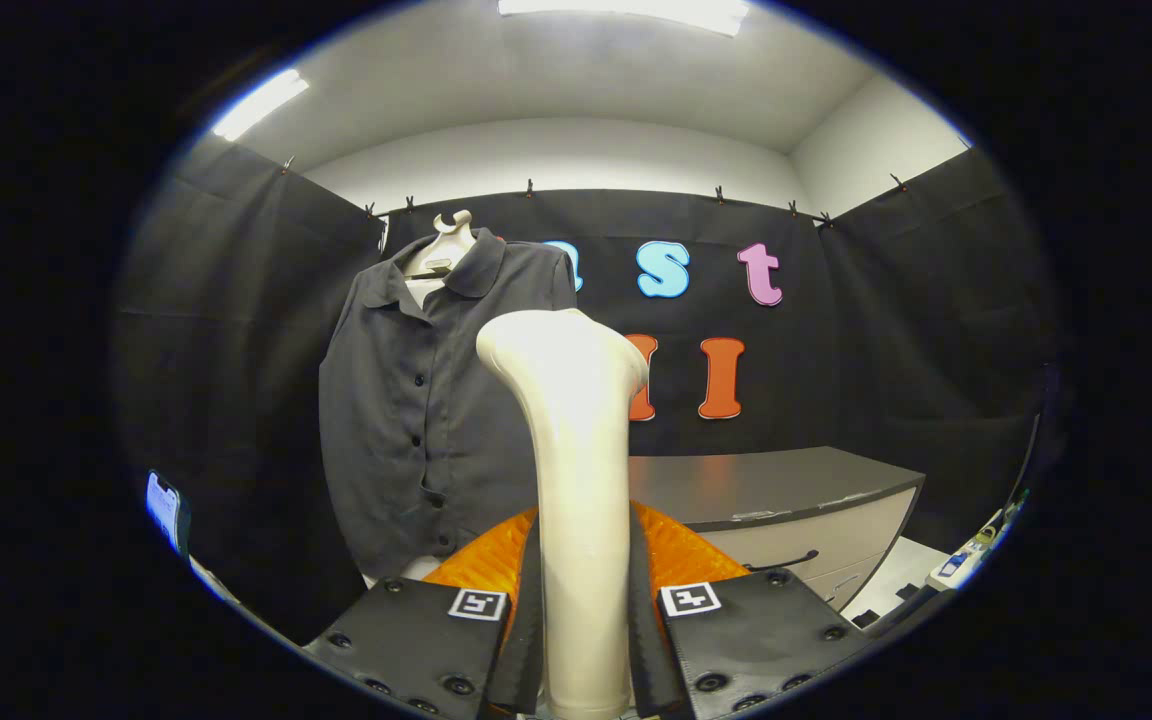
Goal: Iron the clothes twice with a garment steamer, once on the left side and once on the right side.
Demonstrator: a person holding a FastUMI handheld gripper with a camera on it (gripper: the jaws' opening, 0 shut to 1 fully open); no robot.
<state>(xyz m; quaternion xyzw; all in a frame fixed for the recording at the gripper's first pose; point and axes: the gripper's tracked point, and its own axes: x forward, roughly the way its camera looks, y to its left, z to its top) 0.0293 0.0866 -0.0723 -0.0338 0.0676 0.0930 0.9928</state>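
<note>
My tongs (pixel 584 620) clamp the cream, smooth plastic garment steamer (pixel 576 470) upright between both fingers; dark grey buttoned shirt (pixel 416 420) hangs beyond, slightly left, untouched, so I judge both passes remain.

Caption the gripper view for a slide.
Tongs shut on the upright garment steamer, its head just short of the dark shirt on its hanger.

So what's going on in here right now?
The gripper is shut on the steamer, holding it upright with its head pointing towards the shirt. The shirt hangs on a hanger against the booth wall, beyond the fingers, and the steamer head isn't touching it. A cabinet stands to the shirt's right.
</note>
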